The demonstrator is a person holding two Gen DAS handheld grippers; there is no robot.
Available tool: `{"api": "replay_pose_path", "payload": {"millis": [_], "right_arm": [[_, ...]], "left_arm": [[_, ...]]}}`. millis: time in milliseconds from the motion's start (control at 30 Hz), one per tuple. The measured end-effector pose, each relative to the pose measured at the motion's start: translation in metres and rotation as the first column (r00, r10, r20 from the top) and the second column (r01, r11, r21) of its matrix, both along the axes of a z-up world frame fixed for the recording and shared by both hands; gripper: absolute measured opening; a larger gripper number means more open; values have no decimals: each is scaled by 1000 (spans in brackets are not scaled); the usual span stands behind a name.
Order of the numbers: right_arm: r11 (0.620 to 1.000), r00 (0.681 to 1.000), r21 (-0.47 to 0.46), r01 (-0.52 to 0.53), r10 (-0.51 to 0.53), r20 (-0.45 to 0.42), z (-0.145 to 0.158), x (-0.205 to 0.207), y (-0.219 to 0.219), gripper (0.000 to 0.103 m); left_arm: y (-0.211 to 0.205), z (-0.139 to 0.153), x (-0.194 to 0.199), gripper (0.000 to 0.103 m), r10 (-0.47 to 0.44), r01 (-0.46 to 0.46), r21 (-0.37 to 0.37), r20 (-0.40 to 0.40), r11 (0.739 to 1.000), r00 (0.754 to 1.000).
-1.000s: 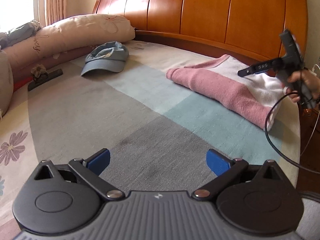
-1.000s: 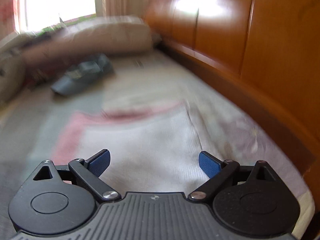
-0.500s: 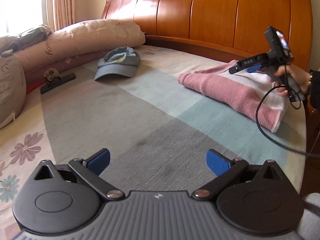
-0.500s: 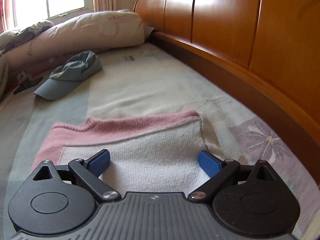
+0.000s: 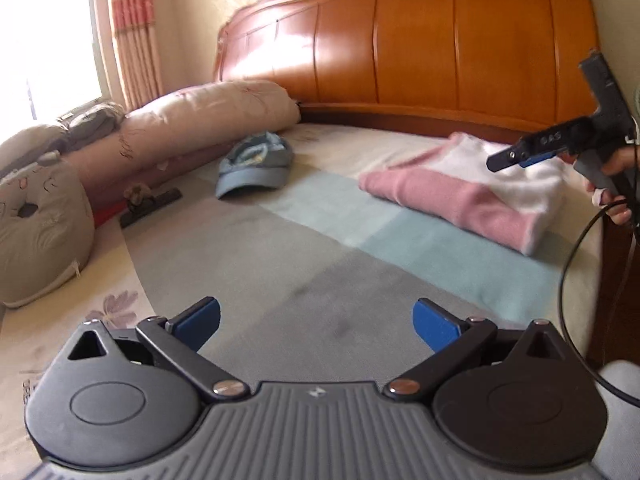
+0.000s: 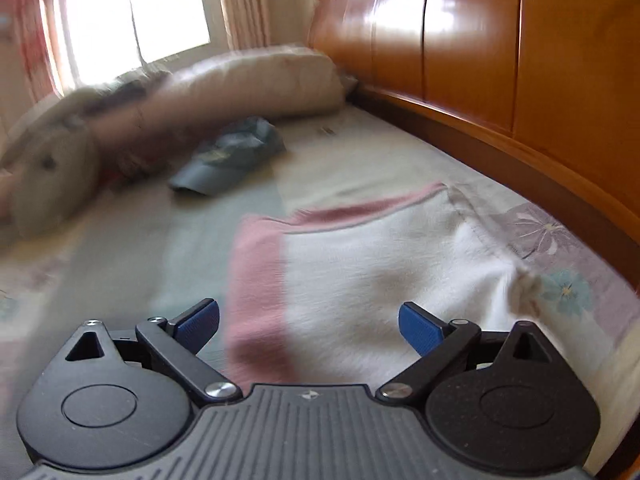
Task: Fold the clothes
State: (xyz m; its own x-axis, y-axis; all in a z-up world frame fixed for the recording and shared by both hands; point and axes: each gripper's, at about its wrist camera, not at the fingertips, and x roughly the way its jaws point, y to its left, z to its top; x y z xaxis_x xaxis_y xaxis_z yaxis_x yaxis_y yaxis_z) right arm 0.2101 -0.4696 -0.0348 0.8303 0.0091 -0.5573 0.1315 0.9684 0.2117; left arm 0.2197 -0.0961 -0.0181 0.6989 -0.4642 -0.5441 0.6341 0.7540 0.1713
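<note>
Since half a second ago the right hand-held gripper (image 6: 309, 322) has lifted back from the folded pink-and-white knitted garment (image 6: 360, 276), and its view has swung so that more of the sunlit window (image 6: 136, 16) shows; the left wrist view has likewise tilted up to take in the whole glossy orange wooden headboard (image 5: 420, 52).

In the left wrist view, the left hand-held gripper (image 5: 316, 322) hangs above the grey and pale-blue blocks of the patchwork bedspread (image 5: 280, 248), its blue-padded fingers (image 5: 198, 320) spread wide with nothing between them. The right one (image 5: 520, 156) shows at the right edge, gripped by a hand (image 5: 614, 178), a black cable (image 5: 568, 256) looping down from it; it sits over the white part of the garment. From its own camera its fingers are wide apart and hold nothing, the cloth lying below them.

That garment (image 5: 464, 188) lies folded into a flat bundle on the bed near the headboard, at the right side of the mattress, pink edge turned toward the middle. A faded blue cloth cap (image 5: 254, 168) lies well apart from it, just in front of a long cream bolster pillow (image 5: 208, 116). A small dark clip-like object (image 5: 150, 202) lies beside the cap; what it is cannot be told.
</note>
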Motion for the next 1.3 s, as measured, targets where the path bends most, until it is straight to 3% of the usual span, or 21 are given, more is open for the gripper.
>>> {"api": "replay_pose_path", "payload": {"millis": [67,200,267,400,567,667,767,833,1033,1133,1233,1300], "right_arm": [[998,999,38,-45,45,-6,-6,-12,11,100],[989,989,116,-94,106,-100,-39,-25,34,101],[994,992,70,-88,94,-83,-43,-38,41,100],[999,1000,39,2,-2,3,-29,-49,17,100],[992,987,34,122,-124,98,-15,-52,-22,100],[982,978,56,181,-185,92,-20,-38,-52,100],[964,967,91,249,-253,26,-36,-35,-75,95],[963,967,113,245,-251,37,-41,-41,-76,93],[982,972,82,168,-179,149,-11,-42,-55,97],[982,976,68,177,-183,114,-15,-21,-61,97],[961,962,42,272,-272,1,-36,-3,-81,93],[962,963,55,269,-269,9,-37,-9,-83,93]], "left_arm": [[-1,-1,-7,102,5,-5,2,-19,1000,1000],[-1,1,-22,102,12,-14,-29,-48,999,999],[0,3,-28,102,10,-12,-37,-52,999,999],[-4,2,-31,102,20,-21,-15,-58,1000,998],[-16,3,-31,102,27,-29,-24,-70,999,997],[-23,2,-32,102,19,-21,-24,-74,999,997],[-27,0,-32,102,16,-17,-13,-75,1000,997],[-30,-1,-31,102,11,-12,-7,-76,1000,997],[-36,-1,-31,102,0,-1,-10,-79,1000,997],[-36,0,-32,102,-1,-1,-18,-84,1000,996],[-32,1,-33,102,4,-6,-22,-94,1000,996],[-29,1,-32,102,9,-11,-21,-95,1000,995]]}}
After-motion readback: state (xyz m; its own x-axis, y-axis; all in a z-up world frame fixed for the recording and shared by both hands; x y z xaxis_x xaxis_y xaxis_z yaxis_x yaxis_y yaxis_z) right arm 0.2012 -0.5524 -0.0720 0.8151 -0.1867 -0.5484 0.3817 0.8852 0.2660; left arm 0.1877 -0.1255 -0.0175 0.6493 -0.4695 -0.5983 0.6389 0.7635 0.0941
